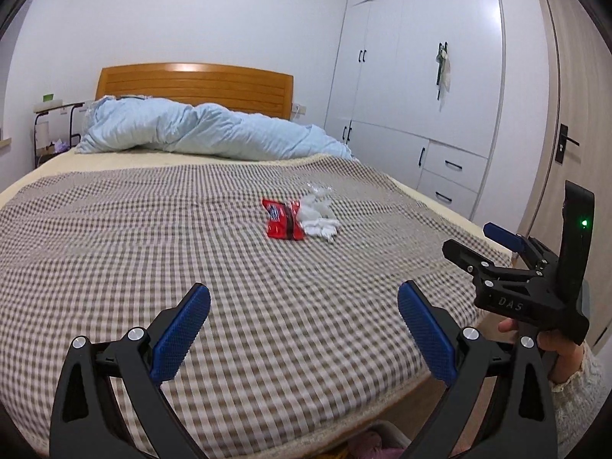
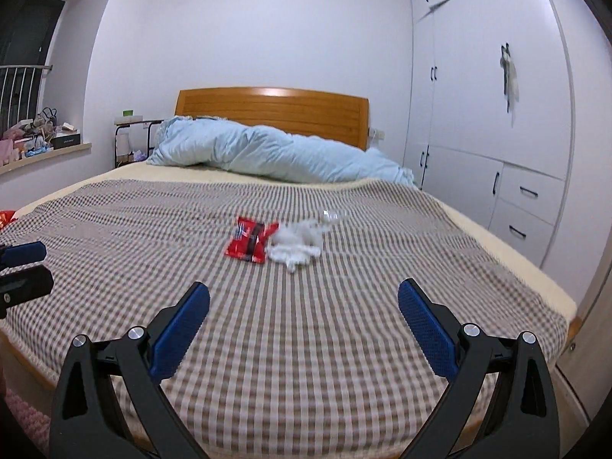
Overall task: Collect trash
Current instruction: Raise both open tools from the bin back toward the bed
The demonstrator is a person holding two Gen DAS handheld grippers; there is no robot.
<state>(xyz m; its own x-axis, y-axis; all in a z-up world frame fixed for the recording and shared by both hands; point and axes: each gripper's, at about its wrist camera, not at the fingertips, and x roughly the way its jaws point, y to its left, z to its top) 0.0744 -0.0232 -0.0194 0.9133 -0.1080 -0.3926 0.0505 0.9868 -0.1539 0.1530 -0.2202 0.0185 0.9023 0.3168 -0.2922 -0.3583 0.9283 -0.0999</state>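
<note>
Nearest the lens: left tool [image 1: 304, 306], blue pads spread wide apart, nothing between them, hovering over the near end of the checked bedspread [image 1: 114, 237]. Same in the right wrist view: right tool [image 2: 304, 306], pads wide apart and empty, above the foot of the bed.

Ahead of both, near the middle of the bedspread and well apart from either tool: a red snack wrapper [image 1: 282, 220] lying flat, with a crumpled white tissue [image 1: 319, 218] touching its right edge. Just beyond the tissue, a bit of clear plastic film [image 1: 319, 189], faint and hard to make out. From the right wrist view the same group sits slightly left of centre: red snack wrapper [image 2: 250, 243], crumpled white tissue [image 2: 296, 246], clear plastic film [image 2: 332, 216].

At the right edge of the left wrist view, the right tool [image 1: 472, 239] again, seen from the side with its fingers apart, gripped from below by a hand [image 1: 550, 348] in a pale knitted sleeve. At the left edge of the right wrist view, the tips of the left tool [image 2: 28, 266].

Farther back: a bunched light-blue duvet [image 1: 214, 130] across the head of the bed, against a wooden headboard [image 1: 195, 84]. White wardrobe [image 1: 420, 76] along the right wall, a door [image 1: 573, 114] beyond it.
</note>
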